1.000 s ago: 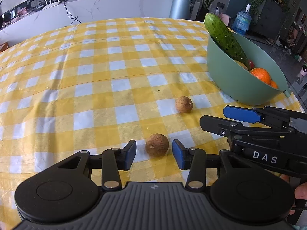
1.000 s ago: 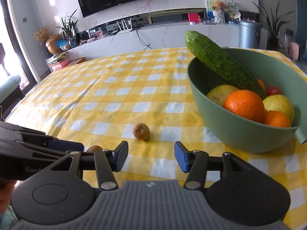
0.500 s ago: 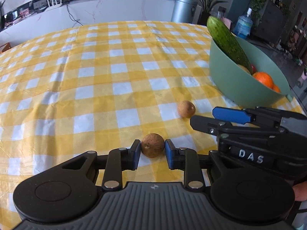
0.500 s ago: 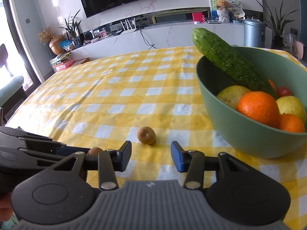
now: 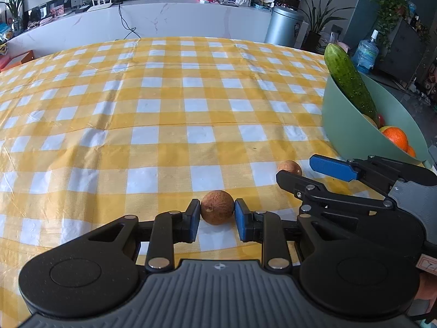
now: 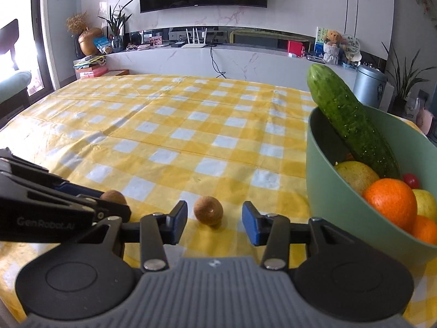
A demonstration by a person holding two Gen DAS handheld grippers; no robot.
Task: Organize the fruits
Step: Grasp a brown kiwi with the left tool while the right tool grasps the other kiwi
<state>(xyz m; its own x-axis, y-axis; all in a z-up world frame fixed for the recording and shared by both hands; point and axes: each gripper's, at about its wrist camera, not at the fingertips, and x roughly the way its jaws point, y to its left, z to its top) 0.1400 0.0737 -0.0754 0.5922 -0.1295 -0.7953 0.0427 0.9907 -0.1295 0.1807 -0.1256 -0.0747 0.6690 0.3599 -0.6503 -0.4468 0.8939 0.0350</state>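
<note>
My left gripper (image 5: 217,216) is shut on a small round brown fruit (image 5: 217,206) low over the yellow checked tablecloth (image 5: 164,114); that fruit peeks out behind the left gripper in the right wrist view (image 6: 113,196). A second small brown fruit (image 6: 208,213) lies on the cloth between the fingers of my open right gripper (image 6: 214,222), not touched; it also shows in the left wrist view (image 5: 289,167). A green bowl (image 6: 327,205) at the right holds a cucumber (image 6: 352,123), oranges (image 6: 390,203) and other fruit.
The right gripper (image 5: 306,170) lies just right of the left one. The bowl (image 5: 344,125) stands near the table's right edge. Beyond the table are a white counter (image 6: 218,60), a grey bin (image 5: 284,30) and plants.
My left gripper has closed on the near brown fruit. My right gripper has moved forward so the second fruit now sits between its open fingers.
</note>
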